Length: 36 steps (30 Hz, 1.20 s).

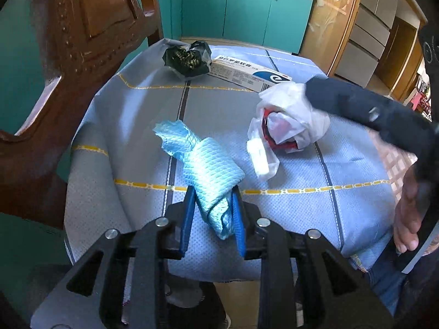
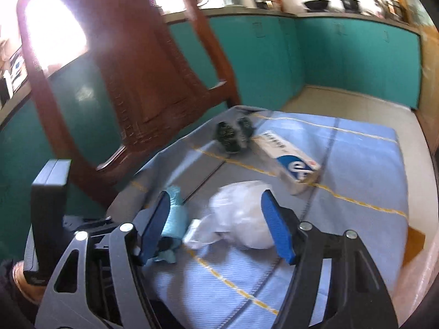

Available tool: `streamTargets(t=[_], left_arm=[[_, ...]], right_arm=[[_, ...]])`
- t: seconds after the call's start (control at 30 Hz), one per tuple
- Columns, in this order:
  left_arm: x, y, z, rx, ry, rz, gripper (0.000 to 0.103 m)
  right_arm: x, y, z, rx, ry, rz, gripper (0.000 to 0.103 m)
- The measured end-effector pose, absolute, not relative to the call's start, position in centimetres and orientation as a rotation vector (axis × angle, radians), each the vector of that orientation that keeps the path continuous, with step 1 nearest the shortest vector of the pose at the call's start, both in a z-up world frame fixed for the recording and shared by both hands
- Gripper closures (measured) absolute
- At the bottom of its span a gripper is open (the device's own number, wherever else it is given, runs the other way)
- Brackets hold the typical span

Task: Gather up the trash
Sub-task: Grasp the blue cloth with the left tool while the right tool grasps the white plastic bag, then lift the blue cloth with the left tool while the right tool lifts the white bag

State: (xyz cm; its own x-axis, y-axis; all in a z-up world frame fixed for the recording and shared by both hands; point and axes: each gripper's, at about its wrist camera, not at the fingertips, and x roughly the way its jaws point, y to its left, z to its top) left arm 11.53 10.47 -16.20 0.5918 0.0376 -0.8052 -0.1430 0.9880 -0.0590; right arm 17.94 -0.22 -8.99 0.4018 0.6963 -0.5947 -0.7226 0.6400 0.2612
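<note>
Sitting on the far left is a carved wooden chair back (image 1: 82,41), with teal cabinets (image 1: 233,8) running behind a seat cushion (image 1: 301,205) covered in blue checked cloth. Left gripper (image 1: 212,213) is clamping a crumpled light blue wipe (image 1: 208,164). Further back, black crinkled wrapper (image 1: 189,57), then a white box (image 1: 241,74) whose print I can't read. Right gripper (image 2: 216,227) is hanging open around the white plastic bag (image 2: 241,213), not squeezing it.

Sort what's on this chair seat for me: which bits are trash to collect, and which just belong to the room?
Trash to collect:
- blue cloth, in left claw
- white plastic bag, between right claw pads
- black wrapper
- medicine box

Lying about:
- wooden chair
- blue cushion
- teal cabinets
</note>
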Motion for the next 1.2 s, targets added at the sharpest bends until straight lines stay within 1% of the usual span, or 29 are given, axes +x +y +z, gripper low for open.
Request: streamTargets(t=[0.13,0.23,0.3,0.37,0.5,0.53,0.57,0.6,0.67,0.7,0.77,0.93,1.0,1.07,1.13,1.17,1.2], left_arm=[[11.6,10.6,-16.2,-0.131,0.93,0.106,0.075],[11.6,10.7,-16.3,-0.141,0.93,0.106,0.072],[11.6,10.7,-16.4,-0.146,0.931,0.106,0.069],[11.6,10.7,-16.3,-0.152,0.925,0.103,0.061],[11.4,10.8,-15.7,-0.165,0.896,0.097,0.053],[11.5,10.9,-15.5,-0.173,0.888,0.099,0.047],[11.5,11.0,-15.4,-0.183,0.883,0.102,0.042],[11.6,11.2,-15.4,-0.199,0.878,0.104,0.04],[12.0,11.4,-15.4,-0.225,0.873,0.105,0.039],[12.3,11.4,-15.4,-0.226,0.876,0.11,0.037],[12.7,11.2,-15.6,-0.217,0.879,0.12,0.032],[13.6,10.5,-16.1,-0.195,0.893,0.134,0.032],[14.0,10.2,-16.4,-0.174,0.904,0.143,0.035],[14.3,10.0,-16.9,-0.167,0.93,0.137,0.044],[14.3,9.8,-17.3,-0.147,0.937,0.152,0.049],[14.3,9.7,-17.3,-0.134,0.936,0.156,0.055],[14.2,9.5,-17.3,-0.123,0.936,0.155,0.059]], right_arm=[[19.1,0.7,-10.8,-0.087,0.797,0.818,0.037],[19.9,1.1,-12.0,-0.141,0.805,0.74,0.037],[20.3,1.1,-12.6,-0.152,0.811,0.716,0.037],[20.7,1.1,-13.2,-0.155,0.82,0.702,0.037],[21.4,1.0,-13.7,-0.145,0.822,0.678,0.037],[21.5,0.9,-13.7,-0.136,0.822,0.673,0.04],[21.6,0.9,-13.7,-0.134,0.825,0.664,0.048],[21.7,0.8,-13.8,-0.136,0.829,0.654,0.056],[21.9,0.7,-13.8,-0.133,0.832,0.644,0.067],[21.9,0.6,-13.7,-0.128,0.836,0.646,0.07],[21.9,0.4,-13.6,-0.119,0.842,0.647,0.071],[21.6,-1.5,-13.1,-0.086,0.862,0.606,0.071],[21.3,-2.8,-12.8,-0.055,0.878,0.588,0.071],[20.9,-3.8,-12.5,-0.038,0.876,0.578,0.071],[20.3,-4.7,-11.9,-0.018,0.866,0.577,0.071],[20.0,-5.0,-11.7,-0.011,0.859,0.577,0.071],[19.8,-5.2,-11.6,-0.007,0.853,0.574,0.071]])
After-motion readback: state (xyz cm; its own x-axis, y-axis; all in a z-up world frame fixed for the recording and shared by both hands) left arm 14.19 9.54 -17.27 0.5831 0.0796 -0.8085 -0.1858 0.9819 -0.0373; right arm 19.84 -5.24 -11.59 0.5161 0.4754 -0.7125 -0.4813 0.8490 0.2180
